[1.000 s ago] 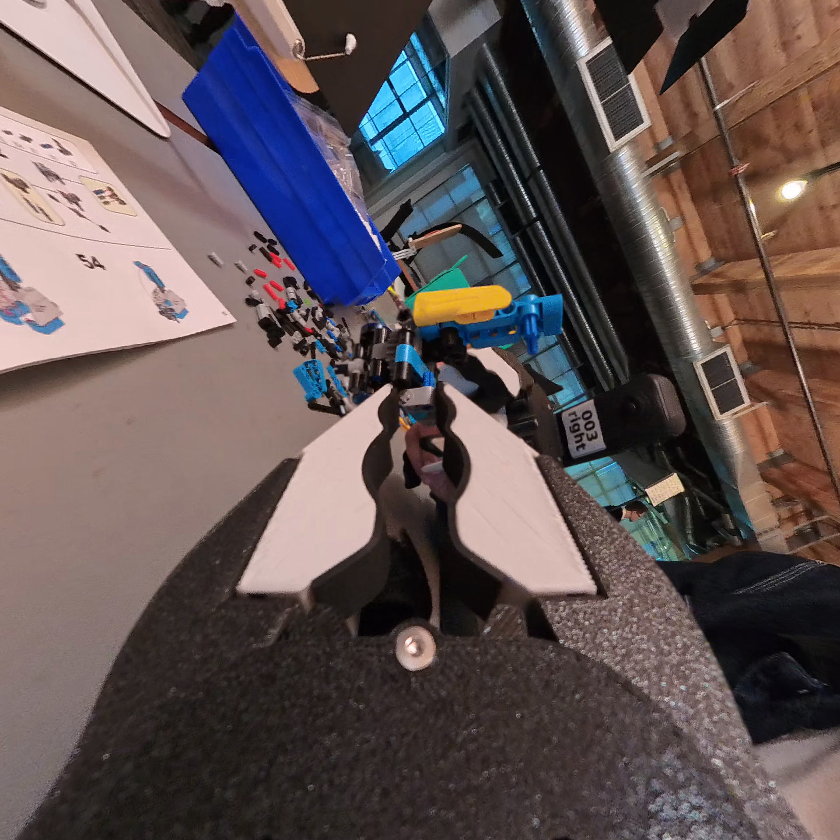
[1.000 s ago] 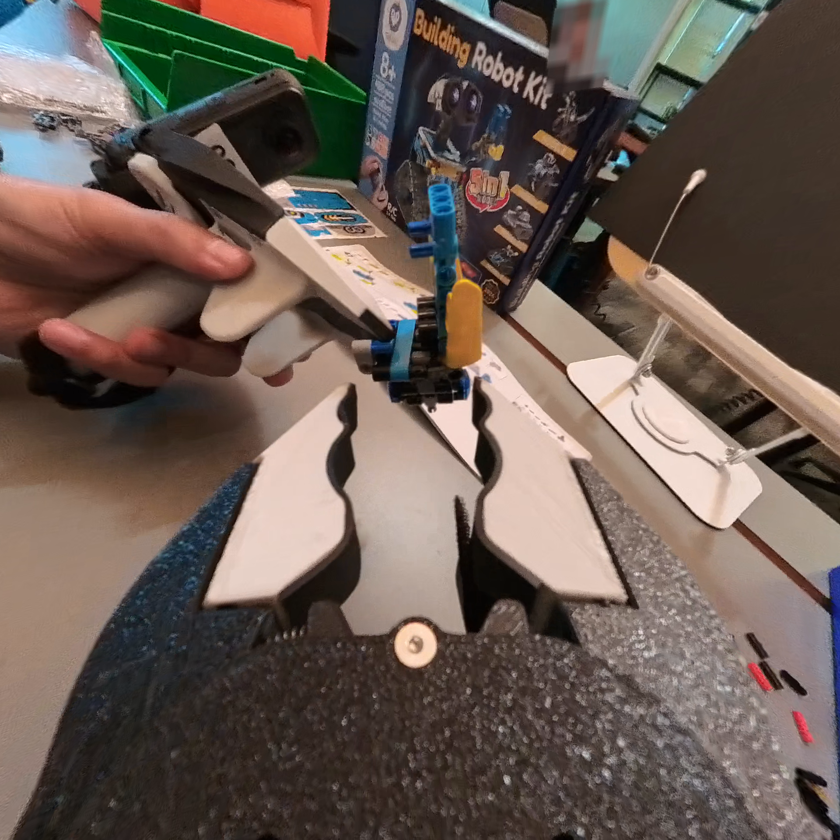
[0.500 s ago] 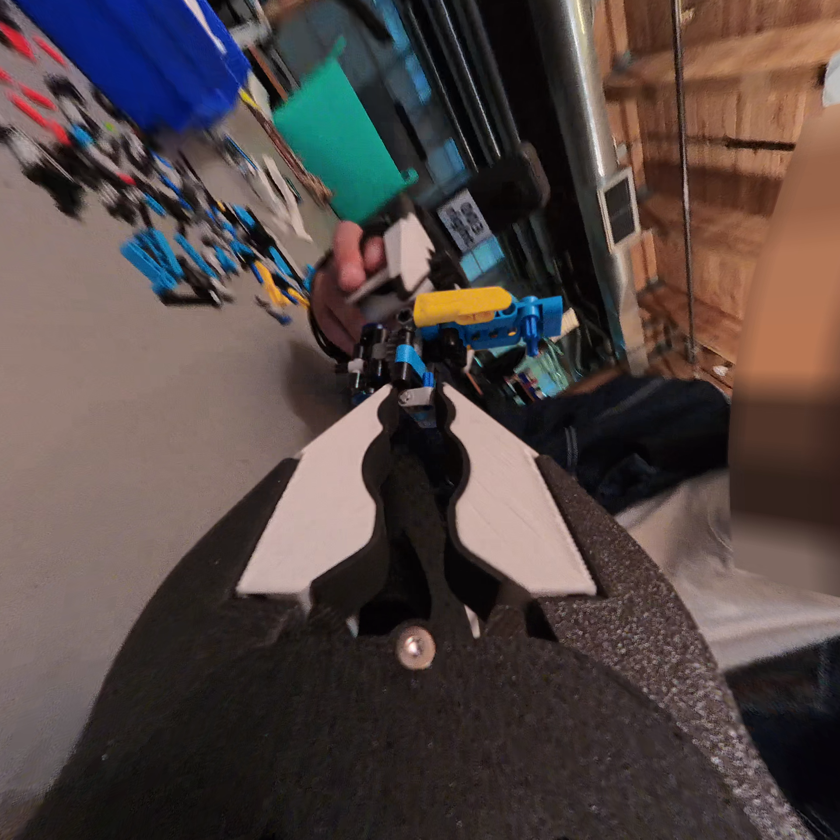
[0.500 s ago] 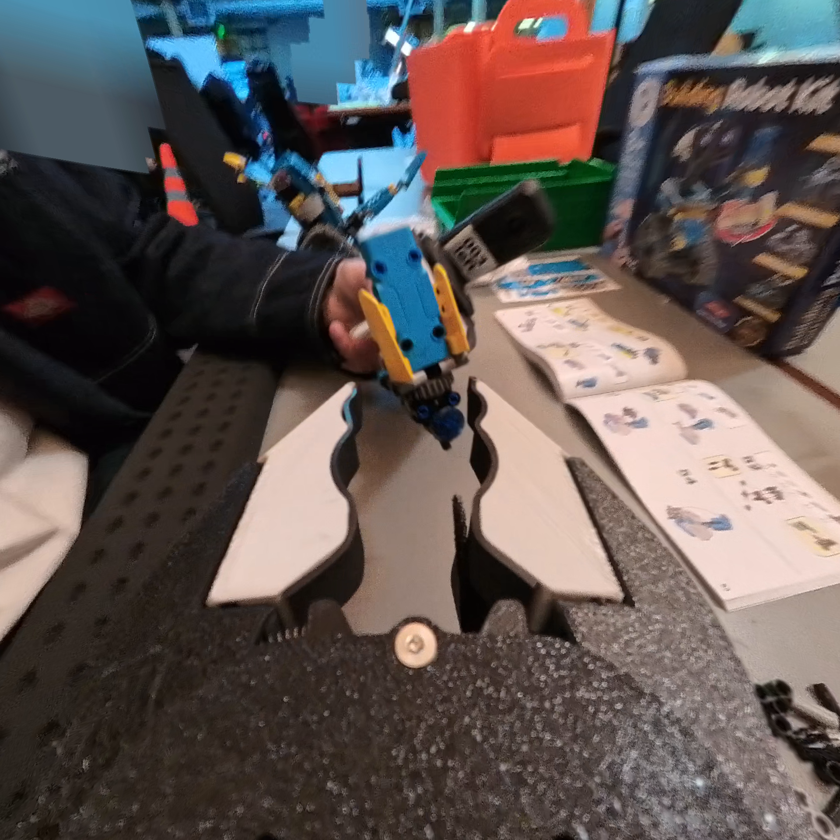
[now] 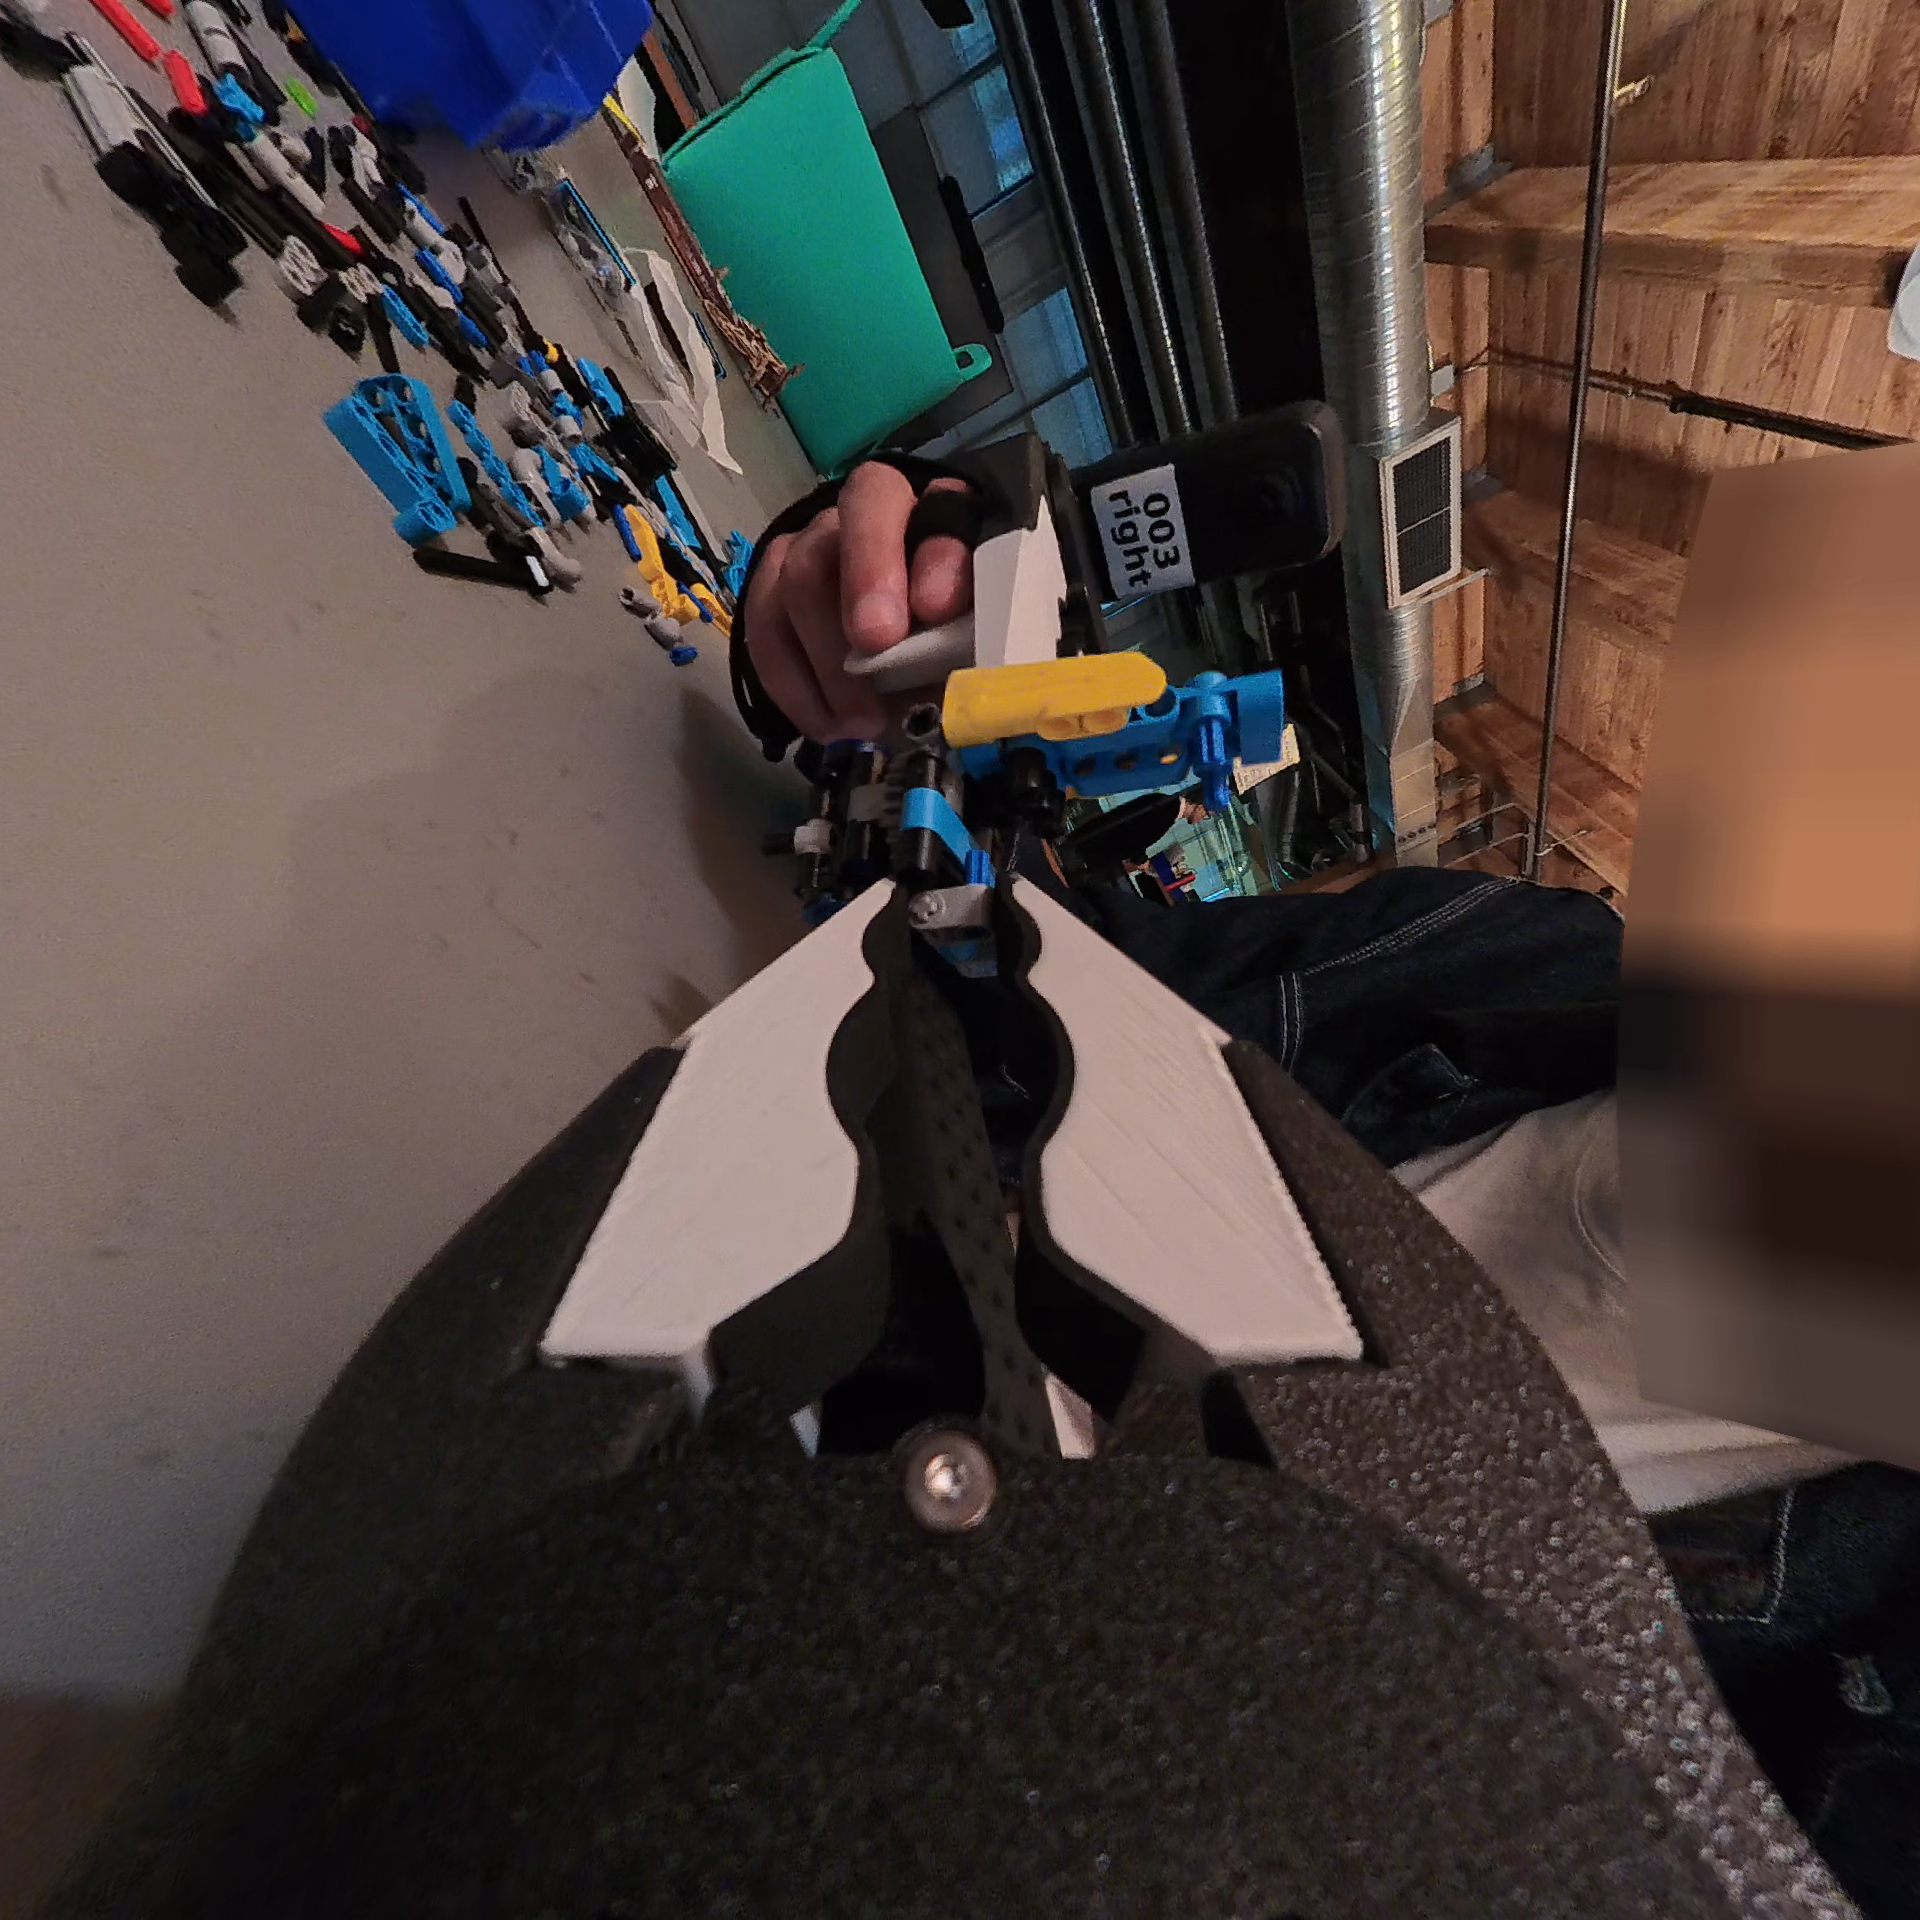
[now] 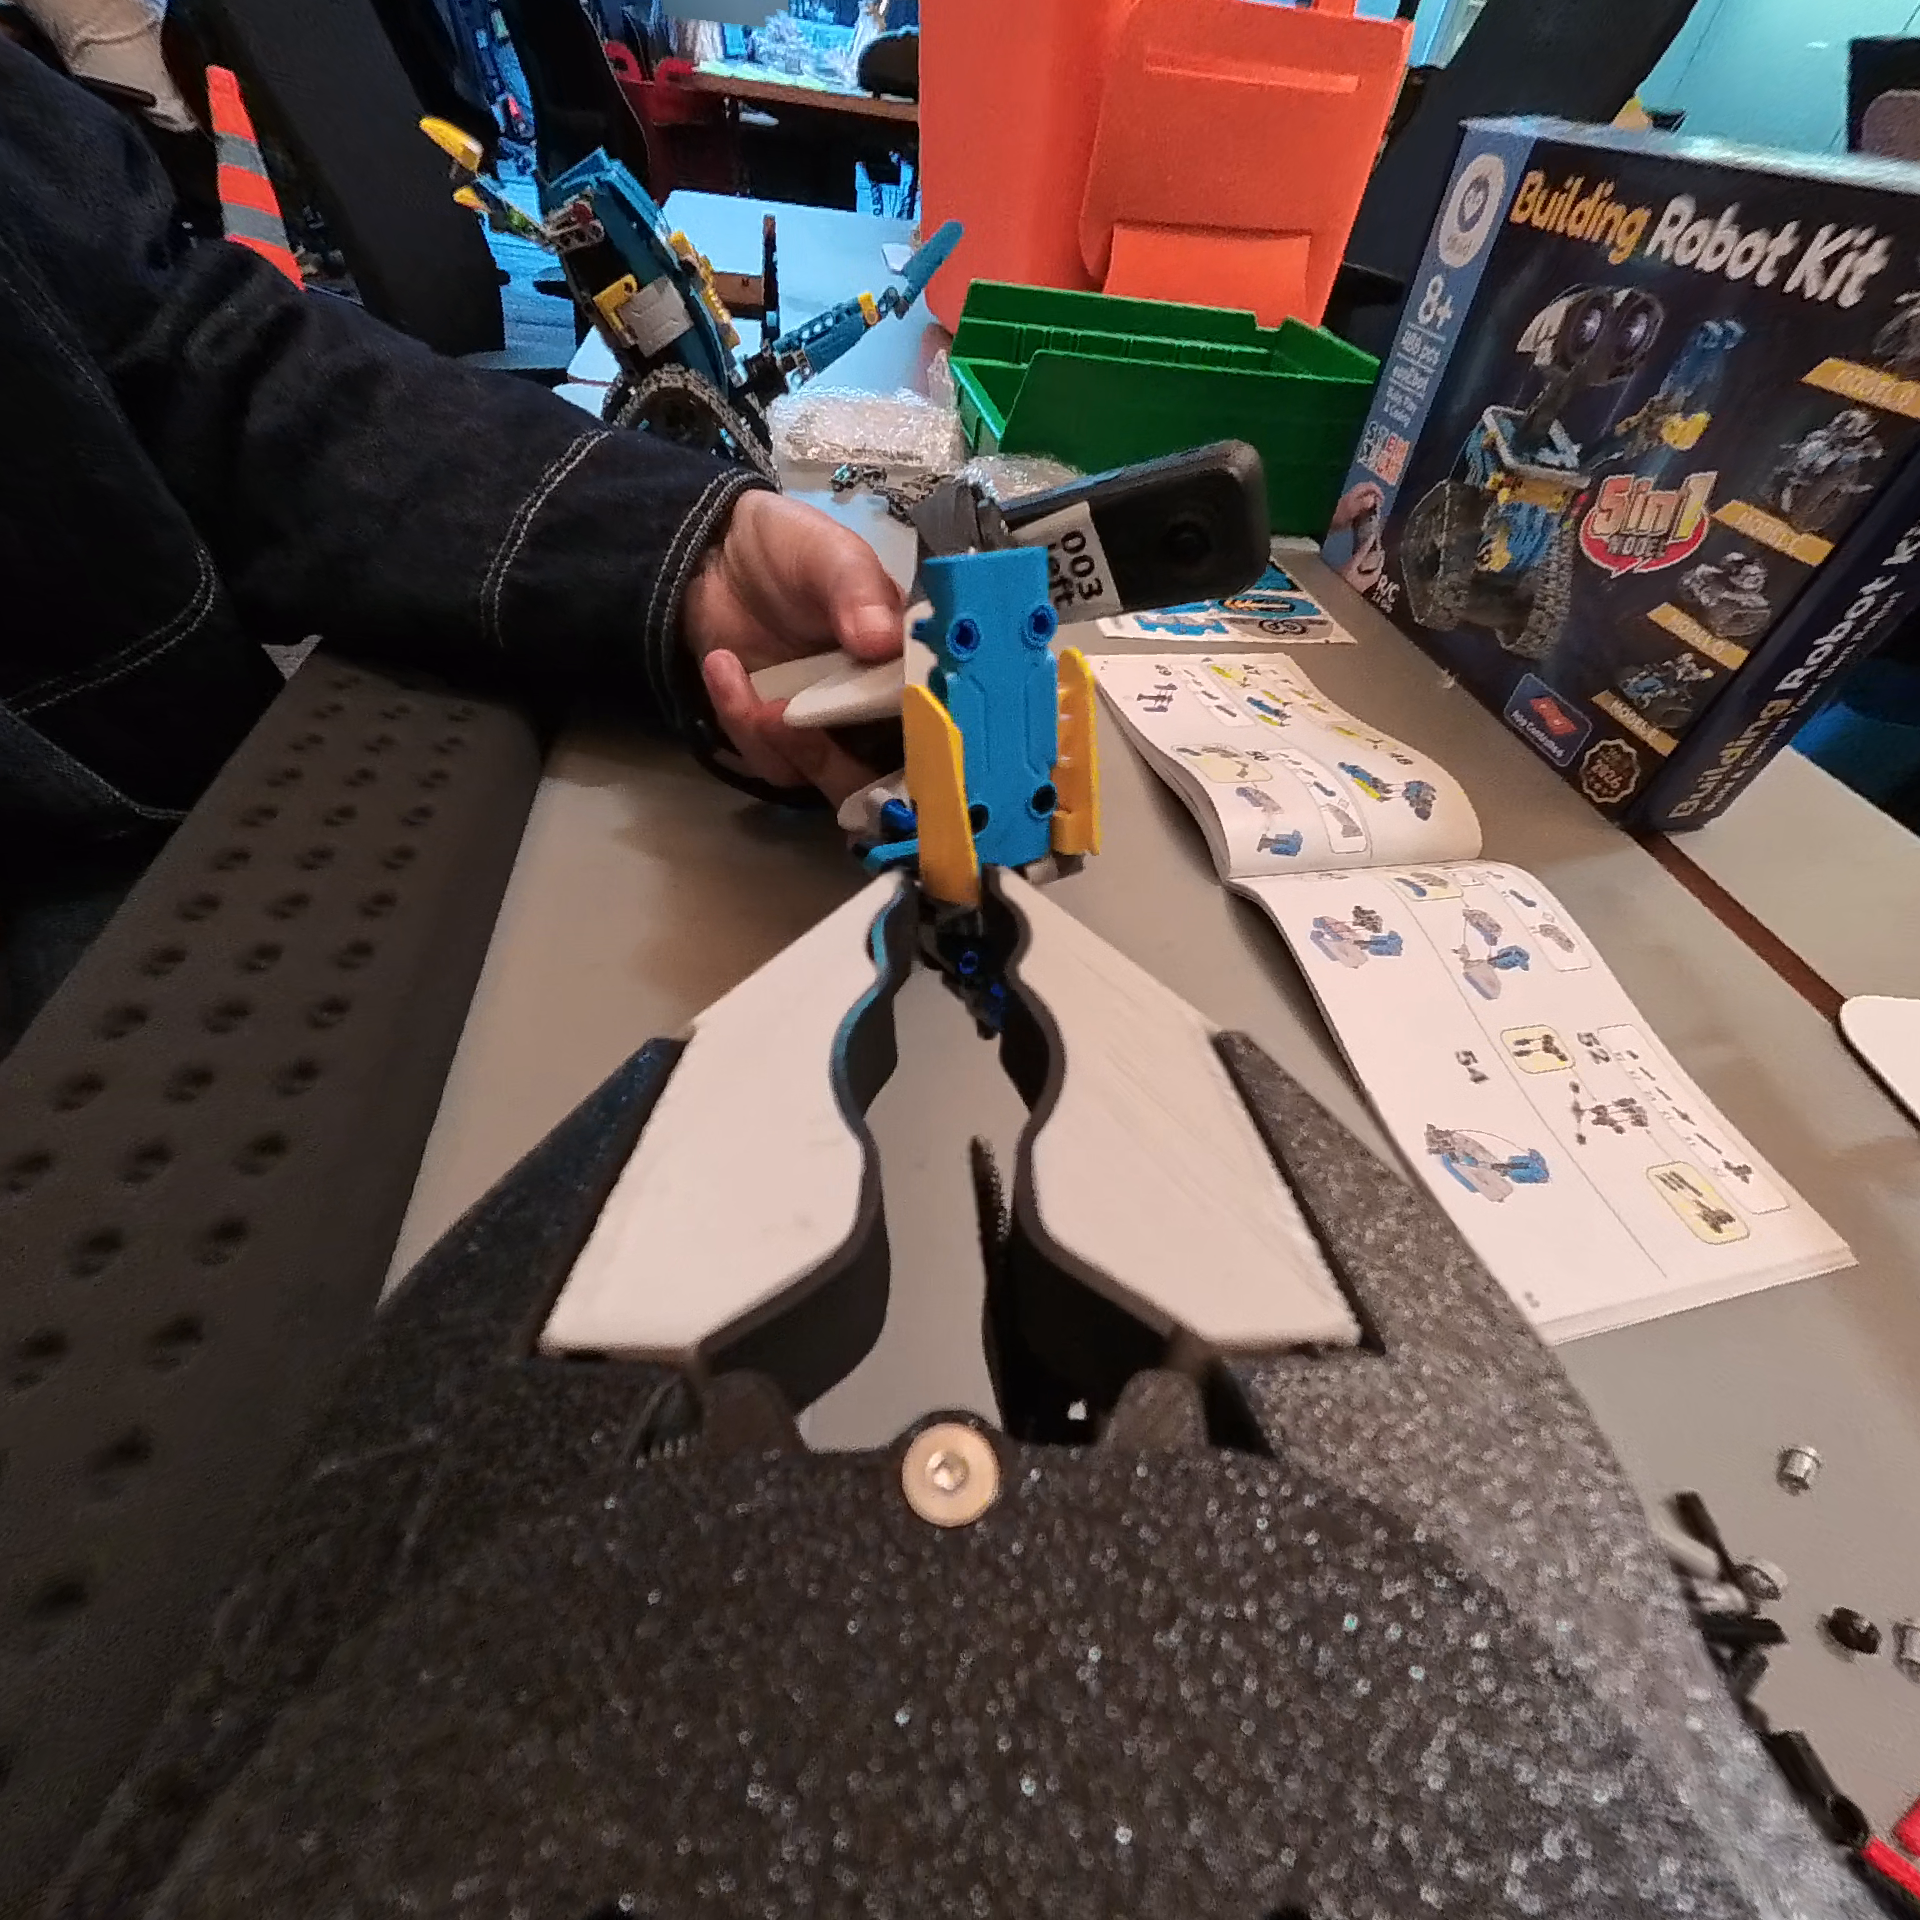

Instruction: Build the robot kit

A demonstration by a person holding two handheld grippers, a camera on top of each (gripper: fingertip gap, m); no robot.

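Observation:
A small brick model (image 5: 1070, 717) with a blue body, yellow side panels and a black base is held above the grey table (image 5: 260, 831). My left gripper (image 5: 951, 909) is shut on a grey-and-blue piece at one end of the model. In the right wrist view the model (image 6: 997, 727) stands upright, and my right gripper (image 6: 948, 914) is shut on its black-and-blue lower part. Each view shows the other gripper and the hand holding it just behind the model: the right one (image 5: 1018, 592) and the left one (image 6: 1132, 540).
Several loose bricks (image 5: 416, 312) lie on the table near a blue bin (image 5: 468, 52) and a green container (image 5: 821, 260). An open instruction booklet (image 6: 1455, 987), a kit box (image 6: 1662, 468), a green bin (image 6: 1143, 384), an orange container (image 6: 1164, 156) and another model (image 6: 655, 312) stand beyond. The tips of both grippers are at nearly the same place.
My right gripper was open around the model's base and has now shut on it. My left gripper kept its hold and swung the model round toward the person.

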